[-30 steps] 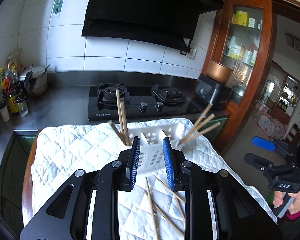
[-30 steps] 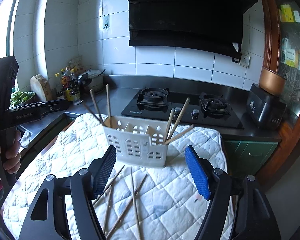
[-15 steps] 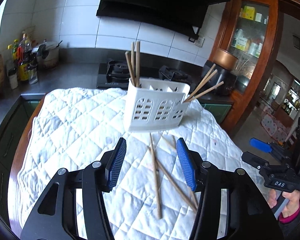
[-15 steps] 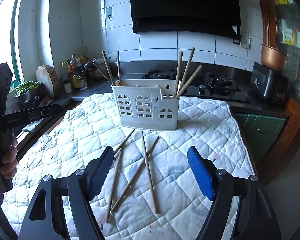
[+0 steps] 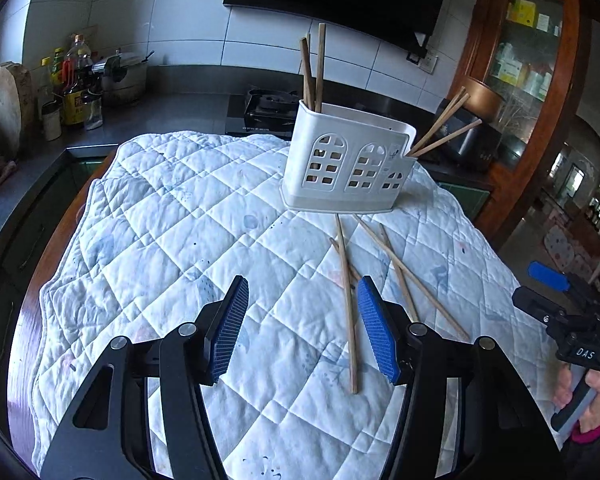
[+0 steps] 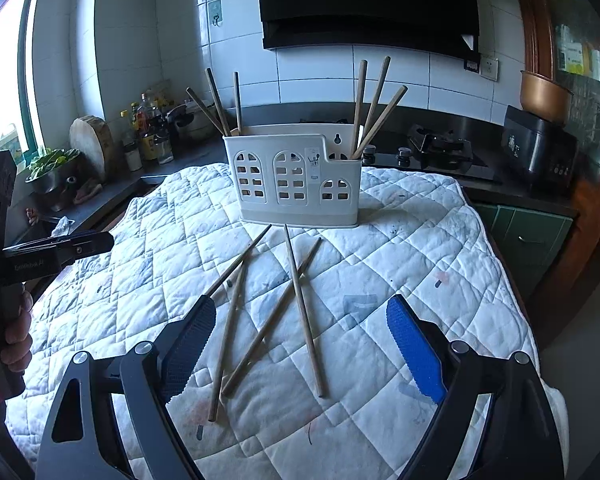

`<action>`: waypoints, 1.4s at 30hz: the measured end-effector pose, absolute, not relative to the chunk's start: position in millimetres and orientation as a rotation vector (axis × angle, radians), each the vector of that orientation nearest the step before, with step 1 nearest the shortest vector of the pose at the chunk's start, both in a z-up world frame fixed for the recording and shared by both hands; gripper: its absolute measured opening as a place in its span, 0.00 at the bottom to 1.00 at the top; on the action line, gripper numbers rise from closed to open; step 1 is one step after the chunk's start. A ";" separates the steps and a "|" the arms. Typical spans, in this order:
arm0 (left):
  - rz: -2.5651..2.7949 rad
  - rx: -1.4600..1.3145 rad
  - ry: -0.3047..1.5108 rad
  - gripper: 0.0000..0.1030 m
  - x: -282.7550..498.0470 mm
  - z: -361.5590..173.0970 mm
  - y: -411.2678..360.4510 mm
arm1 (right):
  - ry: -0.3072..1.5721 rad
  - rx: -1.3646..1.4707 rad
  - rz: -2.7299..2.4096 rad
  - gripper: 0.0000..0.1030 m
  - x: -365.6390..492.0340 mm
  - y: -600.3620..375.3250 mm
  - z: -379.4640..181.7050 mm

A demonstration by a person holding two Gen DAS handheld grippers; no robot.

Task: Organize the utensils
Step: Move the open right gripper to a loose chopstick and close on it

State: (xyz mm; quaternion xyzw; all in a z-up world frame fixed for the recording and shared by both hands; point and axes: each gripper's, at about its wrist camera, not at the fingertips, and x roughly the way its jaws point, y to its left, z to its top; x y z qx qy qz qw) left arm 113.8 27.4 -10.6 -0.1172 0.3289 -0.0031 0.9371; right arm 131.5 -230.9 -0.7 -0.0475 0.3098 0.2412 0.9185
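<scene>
Left wrist view: left tongs (image 5: 300, 320) empty, opening, angled down over the quilted surface (image 5: 172, 216). Loose chopsticks (image 5: 346, 292) lie just right of them; align on one stick first.

Right wrist view: right tongs (image 6: 300, 344) empty, opening, straddling loose chopsticks (image 6: 300, 300) before the white holder (image 6: 296, 180). Pinch mid-shaft.

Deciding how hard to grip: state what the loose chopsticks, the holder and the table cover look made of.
Loose chopsticks: likely bamboo or wood, matte tan, thin straight sticks. Holder: looks like moulded plastic, smooth off-white, with cut-out windows. Table cover: quilted fabric, soft, stitched in diamonds, stained.
</scene>
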 end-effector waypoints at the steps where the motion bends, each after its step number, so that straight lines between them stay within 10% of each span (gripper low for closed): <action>1: -0.002 -0.239 0.674 0.56 112.6 -12.0 27.4 | 0.640 -0.099 0.497 0.82 131.3 -230.4 -2.9; 16: 0.036 -0.227 0.724 0.58 109.6 -37.0 27.7 | 0.741 -0.103 0.513 0.80 137.7 -221.8 -47.3; 42: -0.075 -0.201 0.788 0.56 113.8 -61.6 3.1 | 0.905 -0.152 0.502 0.20 178.9 -210.6 -88.7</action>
